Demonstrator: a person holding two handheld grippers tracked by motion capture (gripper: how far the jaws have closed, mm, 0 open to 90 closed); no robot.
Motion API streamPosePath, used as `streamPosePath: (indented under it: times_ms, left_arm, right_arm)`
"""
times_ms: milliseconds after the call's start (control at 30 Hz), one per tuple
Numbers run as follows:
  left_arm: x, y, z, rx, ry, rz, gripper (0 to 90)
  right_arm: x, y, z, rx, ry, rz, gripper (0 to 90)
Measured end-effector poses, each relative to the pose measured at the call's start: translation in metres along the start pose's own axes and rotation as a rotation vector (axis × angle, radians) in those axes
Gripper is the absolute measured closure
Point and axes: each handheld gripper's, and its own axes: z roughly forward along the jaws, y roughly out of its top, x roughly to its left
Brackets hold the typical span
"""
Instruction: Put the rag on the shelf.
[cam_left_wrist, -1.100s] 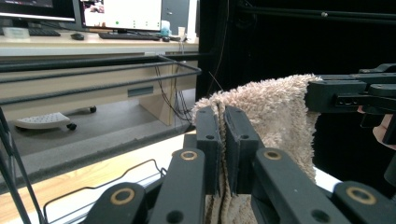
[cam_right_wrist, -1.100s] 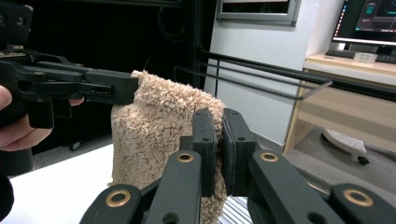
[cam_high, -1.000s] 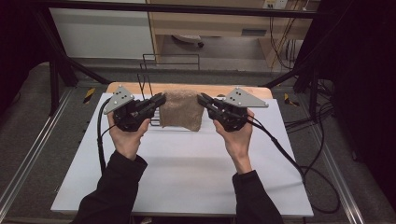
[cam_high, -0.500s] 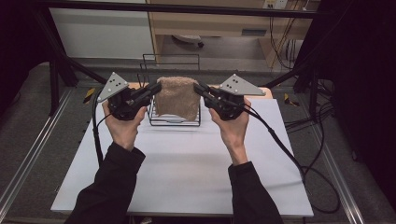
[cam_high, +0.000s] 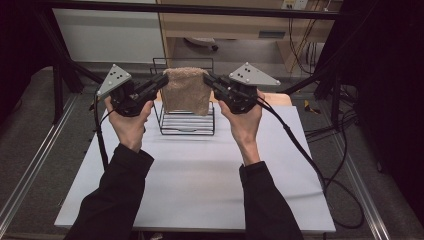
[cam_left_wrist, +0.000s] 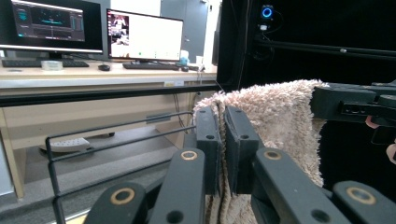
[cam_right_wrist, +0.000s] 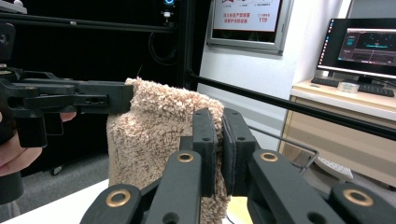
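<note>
A tan fluffy towel (cam_high: 186, 91) hangs folded in the air above a black wire rack (cam_high: 186, 125) at the table's far side. My left gripper (cam_high: 165, 80) is shut on the towel's upper left corner, and my right gripper (cam_high: 206, 78) is shut on its upper right corner. In the left gripper view the towel (cam_left_wrist: 275, 121) is pinched between the jaws of the left gripper (cam_left_wrist: 223, 119), with the other gripper (cam_left_wrist: 355, 105) across it. The right gripper view shows the right gripper (cam_right_wrist: 222, 123) clamping the towel (cam_right_wrist: 159, 130) the same way.
The white table (cam_high: 200, 185) stretches toward me in front of the rack. Cables (cam_high: 310, 155) trail off the right side. A wooden desk with monitors (cam_left_wrist: 93, 32) stands beyond the table, and black frame posts (cam_high: 55, 65) flank it.
Both grippers have lifted the towel up and away from me, from just over the table to above the wire rack. The towel now hangs lengthwise.
</note>
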Motion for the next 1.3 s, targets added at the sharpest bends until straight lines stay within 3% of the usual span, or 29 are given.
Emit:
streamPosePath:
  times_ms: [333,700,833,1300]
  left_arm:
    - [0.009,0.010,0.006,-0.017,0.013,-0.010,84.8]
    - [0.013,0.029,0.014,-0.033,0.036,0.017,84.8]
    - [0.018,0.035,0.018,-0.036,0.044,0.009,84.7]
    - [0.027,0.048,0.030,-0.035,0.067,0.019,84.8]
  right_arm:
    - [-0.006,0.012,0.014,-0.005,-0.010,-0.003,85.5]
    - [-0.013,0.027,0.023,-0.028,-0.018,0.006,85.5]
    - [-0.015,0.034,0.029,-0.034,-0.024,0.002,85.5]
    - [-0.026,0.040,0.043,-0.045,-0.028,0.015,85.5]
